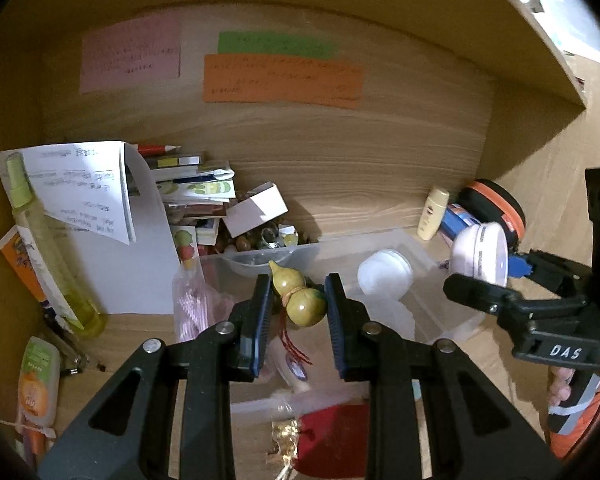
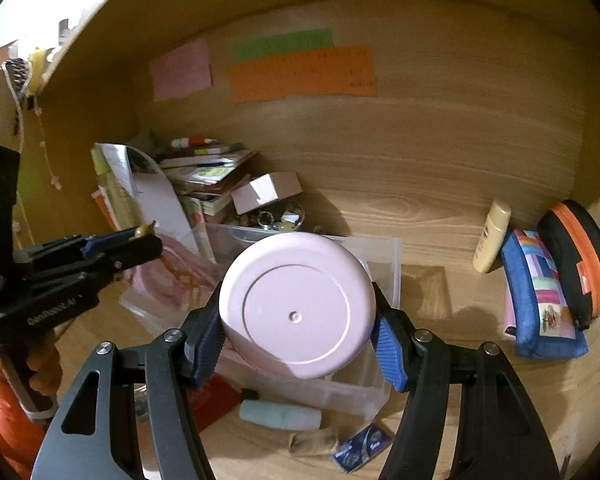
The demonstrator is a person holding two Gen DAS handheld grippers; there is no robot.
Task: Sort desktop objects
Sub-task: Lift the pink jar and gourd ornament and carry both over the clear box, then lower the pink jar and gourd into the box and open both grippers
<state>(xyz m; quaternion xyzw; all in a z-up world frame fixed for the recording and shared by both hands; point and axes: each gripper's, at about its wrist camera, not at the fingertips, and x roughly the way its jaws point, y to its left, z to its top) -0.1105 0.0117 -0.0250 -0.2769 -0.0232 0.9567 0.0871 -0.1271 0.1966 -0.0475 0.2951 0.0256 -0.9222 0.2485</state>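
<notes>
My left gripper (image 1: 298,294) is shut on a small yellow-green gourd charm (image 1: 302,304) whose red tassel hangs below it, held above a clear plastic box (image 1: 432,264). A white round lid (image 1: 384,276) lies in that box. My right gripper (image 2: 298,320) is shut on a pale pink round jar (image 2: 296,304), its flat base facing the camera, over the same clear box (image 2: 392,264). In the left wrist view the right gripper (image 1: 496,276) with the jar (image 1: 478,256) is at the right. In the right wrist view the left gripper (image 2: 148,240) is at the left, with the gourd's tip (image 2: 145,230) showing.
This is a wooden shelf nook with coloured notes (image 1: 280,80) on its back wall. Books and papers (image 1: 188,188), a white carton (image 1: 256,208) and a bowl of beads (image 1: 260,240) fill the back left. A cream tube (image 2: 492,240), blue pouch (image 2: 540,304) and black-orange case (image 2: 576,260) stand on the right.
</notes>
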